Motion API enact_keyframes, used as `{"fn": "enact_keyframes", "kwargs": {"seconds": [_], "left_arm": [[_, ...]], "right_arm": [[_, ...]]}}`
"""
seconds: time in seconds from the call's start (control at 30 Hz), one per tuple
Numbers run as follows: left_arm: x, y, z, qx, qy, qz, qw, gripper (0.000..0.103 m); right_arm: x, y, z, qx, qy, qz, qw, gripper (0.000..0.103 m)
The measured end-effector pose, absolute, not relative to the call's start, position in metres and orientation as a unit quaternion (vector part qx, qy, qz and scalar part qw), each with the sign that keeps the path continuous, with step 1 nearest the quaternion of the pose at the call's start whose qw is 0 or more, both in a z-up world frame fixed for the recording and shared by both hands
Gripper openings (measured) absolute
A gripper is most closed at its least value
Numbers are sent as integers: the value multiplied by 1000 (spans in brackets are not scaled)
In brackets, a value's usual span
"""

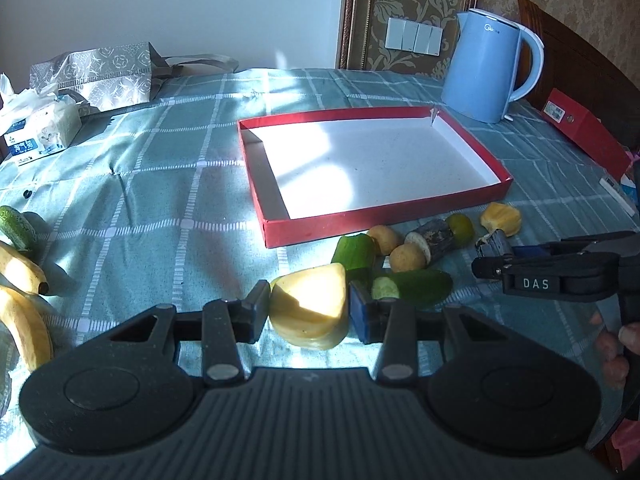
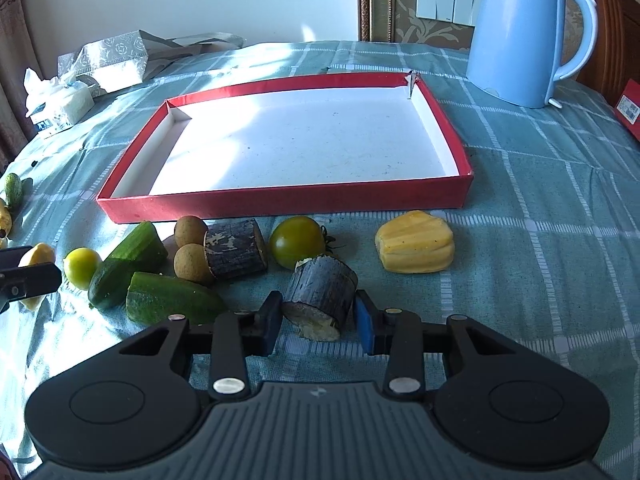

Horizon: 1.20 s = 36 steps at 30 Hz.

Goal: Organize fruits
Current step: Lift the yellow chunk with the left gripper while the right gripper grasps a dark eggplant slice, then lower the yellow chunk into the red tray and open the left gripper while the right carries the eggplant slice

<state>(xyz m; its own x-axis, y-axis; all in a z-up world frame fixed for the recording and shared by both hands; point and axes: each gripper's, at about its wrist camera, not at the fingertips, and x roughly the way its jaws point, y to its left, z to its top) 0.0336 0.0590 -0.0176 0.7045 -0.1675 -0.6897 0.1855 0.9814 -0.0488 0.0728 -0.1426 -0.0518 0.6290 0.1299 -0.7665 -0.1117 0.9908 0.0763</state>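
Observation:
My left gripper has its pads against both sides of a pale yellow fruit wedge on the tablecloth. My right gripper straddles a dark sugarcane piece; its left pad touches the piece and a small gap shows at the right pad. A red shallow box with a white floor lies behind the fruit, also in the left wrist view. In front of it lie cucumber pieces, two longans, a second sugarcane piece, a green tomato, a yellow jackfruit chunk and a small yellow-green fruit.
A blue kettle stands behind the box at the right. A red box lies by the right edge. A tissue pack and a silver bag sit at the far left. Bananas and a small cucumber lie at the left.

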Motion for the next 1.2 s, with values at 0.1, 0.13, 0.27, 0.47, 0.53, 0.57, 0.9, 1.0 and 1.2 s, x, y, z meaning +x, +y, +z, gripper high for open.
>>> {"fn": "enact_keyframes", "kwargs": {"seconds": [0.1, 0.13, 0.27, 0.47, 0.53, 0.57, 0.9, 1.0, 1.2], "left_arm": [[51, 56, -8, 10, 361, -111, 926, 38], [58, 54, -4, 10, 356, -117, 927, 38], [93, 42, 8, 15, 332, -137, 933, 38], [163, 20, -8, 33, 336, -139, 931, 38], [180, 15, -19, 42, 341, -139, 929, 38], [188, 13, -23, 46, 346, -136, 927, 38], [213, 9, -60, 65, 380, -140, 912, 38], [212, 11, -62, 66, 376, -142, 913, 40], [201, 13, -55, 85, 365, -121, 919, 64]], "right_arm": [[66, -151, -45, 11, 421, 55, 905, 37], [65, -153, -43, 13, 420, 51, 906, 37], [58, -165, -36, 18, 417, 28, 908, 37], [44, -178, -28, 25, 415, -10, 909, 37], [38, -182, -26, 24, 416, -21, 909, 37], [35, -184, -26, 23, 416, -27, 909, 37], [24, -195, -30, 24, 432, -66, 899, 37], [25, -194, -30, 22, 433, -62, 899, 37], [39, -187, -27, 10, 421, -35, 906, 37]]}}
